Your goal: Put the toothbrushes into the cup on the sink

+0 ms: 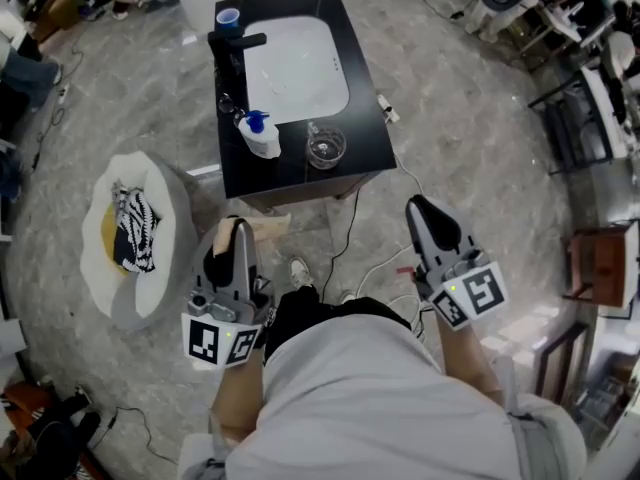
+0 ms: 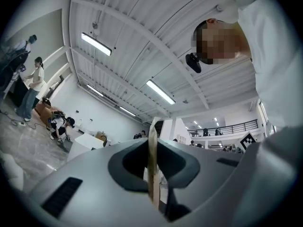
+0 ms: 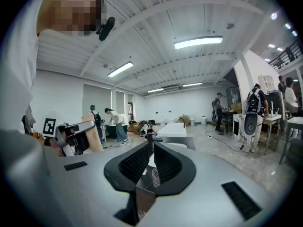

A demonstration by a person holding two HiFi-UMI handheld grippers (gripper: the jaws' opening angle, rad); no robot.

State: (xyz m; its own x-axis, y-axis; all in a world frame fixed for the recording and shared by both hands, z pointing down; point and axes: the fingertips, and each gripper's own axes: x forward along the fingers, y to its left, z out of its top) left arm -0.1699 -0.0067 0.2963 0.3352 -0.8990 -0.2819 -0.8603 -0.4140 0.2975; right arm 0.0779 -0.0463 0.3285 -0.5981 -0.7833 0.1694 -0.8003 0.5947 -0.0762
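Observation:
A black sink cabinet (image 1: 300, 178) with a white basin (image 1: 295, 68) stands ahead of me on the floor. On its front edge is a clear glass cup (image 1: 326, 148); the same glass cup (image 3: 154, 173) shows through the right jaws' slit. A small blue cup (image 1: 228, 16) is at the back left by the black faucet (image 1: 237, 40). My left gripper (image 1: 228, 232) is held low in front of the cabinet, shut on a pale wooden toothbrush (image 1: 265, 227), seen edge-on as the toothbrush (image 2: 152, 160). My right gripper (image 1: 418, 208) hangs right of the cabinet, shut and empty.
A soap bottle with a blue pump (image 1: 260, 134) stands on the counter left of the glass cup. A white cushion with striped cloth (image 1: 128, 230) lies on the floor at left. Cables (image 1: 375, 263) run across the floor. A brown chair (image 1: 600, 263) stands far right.

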